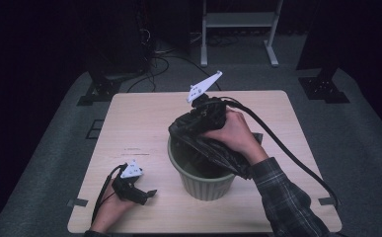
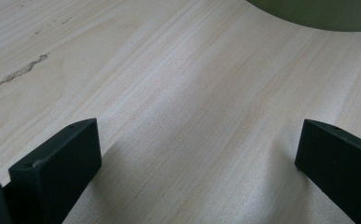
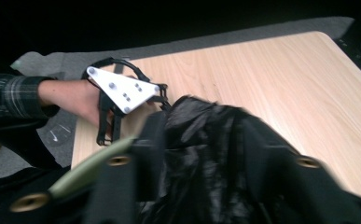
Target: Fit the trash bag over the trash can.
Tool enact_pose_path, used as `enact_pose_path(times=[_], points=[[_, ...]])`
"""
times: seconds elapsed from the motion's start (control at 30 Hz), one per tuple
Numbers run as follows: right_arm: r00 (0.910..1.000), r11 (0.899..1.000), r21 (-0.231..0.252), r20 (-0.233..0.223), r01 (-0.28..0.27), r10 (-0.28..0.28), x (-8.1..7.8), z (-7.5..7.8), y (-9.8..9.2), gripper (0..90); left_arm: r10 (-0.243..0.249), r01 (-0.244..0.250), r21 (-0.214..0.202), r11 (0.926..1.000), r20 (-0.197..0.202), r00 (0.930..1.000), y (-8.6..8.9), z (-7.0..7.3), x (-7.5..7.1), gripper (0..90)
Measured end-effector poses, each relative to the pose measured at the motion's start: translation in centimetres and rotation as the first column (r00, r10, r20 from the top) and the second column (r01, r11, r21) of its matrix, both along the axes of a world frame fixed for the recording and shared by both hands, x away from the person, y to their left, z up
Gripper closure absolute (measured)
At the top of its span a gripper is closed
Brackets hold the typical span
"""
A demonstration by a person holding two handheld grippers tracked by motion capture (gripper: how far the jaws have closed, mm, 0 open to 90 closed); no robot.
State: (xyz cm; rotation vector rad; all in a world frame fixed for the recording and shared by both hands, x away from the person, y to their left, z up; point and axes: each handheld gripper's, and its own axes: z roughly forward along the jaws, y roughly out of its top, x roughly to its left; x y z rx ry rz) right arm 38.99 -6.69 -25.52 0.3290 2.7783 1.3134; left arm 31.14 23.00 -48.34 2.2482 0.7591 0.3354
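Black bag (image 1: 213, 148) is draping over the green bin (image 1: 206, 182), lying between the right gripper's (image 1: 194, 122) part-open jaws; left gripper (image 1: 146, 196) is resting wide open, empty, on the table (image 1: 139, 123).

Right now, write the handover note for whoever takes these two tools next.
Left tool: open, nothing between the jaws, resting on the table near its front left, beside the green bin.
Right tool: over the bin's far rim, black bag bunched between its jaws; whether they grip it cannot be told.
Done: bag brought to the bin, part draped over the rim.
Left: spread the bag open and seat it around the rim.
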Motion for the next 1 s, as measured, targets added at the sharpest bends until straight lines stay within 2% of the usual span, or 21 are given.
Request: enact_pose_path(times=[0.03,0.07,0.1,0.13,0.2,0.23,0.3,0.33,0.43,0.5,0.53,0.63,0.67,0.77,0.8,0.83,0.9,1.0], points=[[1.0,1.0,0.0,0.0,0.0,0.0,0.0,0.0,0.0,43.2,0.0,0.0,0.0,1.0,0.0,1.0,0.0,0.0,0.0,0.0],[0.9998,1.0,0.007,0.013,0.013,-0.013,-0.3,0.3,-0.8,36.3,0.0,0.0,-0.001,1.0,-0.001,1.0,0.0,0.0,0.0,0.0],[0.9998,1.0,0.007,0.013,0.013,-0.013,-0.3,0.3,-0.8,36.3,0.0,0.0,-0.001,1.0,-0.001,1.0,0.0,0.0,0.0,0.0],[0.9995,0.999,0.024,-0.001,0.032,-0.032,-0.4,0.5,-1.8,28.3,0.0,0.0,-0.001,1.0,-0.001,1.0,0.0,0.0,0.0,0.0],[0.9991,0.999,0.013,-0.004,0.042,-0.042,-0.5,0.6,-2.1,25.5,0.001,-0.001,0.0,1.0,-0.001,1.0,0.0,0.0,0.0,0.0],[0.9987,0.999,0.007,0.011,0.05,-0.05,-0.8,0.8,-2.9,24.2,0.0,0.0,-0.001,1.0,-0.001,1.0,0.0,0.0,0.0,0.0],[0.9987,0.999,0.014,-0.019,0.047,-0.047,-0.8,0.9,-3.8,22.2,0.0,0.0,-0.001,1.0,0.0,1.0,0.0,0.0,0.0,0.0],[0.9984,0.999,-0.001,-0.018,0.054,-0.054,-0.8,0.8,-4.1,22.2,0.001,-0.001,0.0,1.0,0.0,1.0,0.0,0.0,0.0,0.0],[0.9978,0.998,0.0,-0.016,0.064,-0.064,-0.9,0.6,-4.9,22.0,0.0,0.0,0.001,1.0,-0.002,1.0,0.0,0.0,0.0,0.0],[0.9965,0.997,0.025,-0.038,0.076,-0.075,-0.8,0.2,-6.2,21.7,-0.001,0.001,0.001,1.0,-0.002,1.0,0.0,0.0,0.0,0.0],[0.9958,0.997,0.025,-0.05,0.078,-0.076,-0.8,0.0,-6.5,21.7,0.001,-0.001,0.0,1.0,-0.002,1.0,0.0,0.0,0.0,0.0],[0.9959,0.997,0.01,-0.049,0.076,-0.075,-0.8,-0.3,-6.7,22.0,0.011,-0.011,-0.002,0.9999,-0.008,0.9999,0.0,0.1,0.1,0.0],[0.996,0.997,0.008,-0.049,0.076,-0.075,-0.8,-0.4,-6.8,22.0,0.017,-0.017,-0.012,0.9998,-0.008,0.9998,0.1,0.2,0.2,0.0],[0.9958,0.997,0.013,-0.055,0.074,-0.073,-0.8,-0.6,-6.9,23.6,0.034,-0.032,-0.064,0.9974,0.025,0.9991,0.6,1.2,0.3,0.0],[0.9955,0.997,0.016,-0.063,0.073,-0.072,-0.7,-0.8,-7.0,26.1,0.037,-0.034,-0.097,0.9948,0.034,0.9988,0.9,1.6,0.2,0.0],[0.9955,0.997,0.016,-0.063,0.073,-0.072,-0.7,-0.8,-7.0,26.1,0.037,-0.034,-0.097,0.9948,0.034,0.9988,0.9,1.6,0.2,0.0],[0.9954,0.998,0.002,-0.069,0.066,-0.066,-0.6,-0.9,-6.9,32.8,0.035,-0.031,-0.111,0.9933,0.034,0.9988,1.1,1.8,0.0,0.0],[0.995,0.998,-0.039,-0.08,0.056,-0.059,-0.5,-1.3,-6.6,36.2,0.022,-0.019,-0.108,0.994,0.033,0.9992,1.0,1.8,0.0,0.0]])
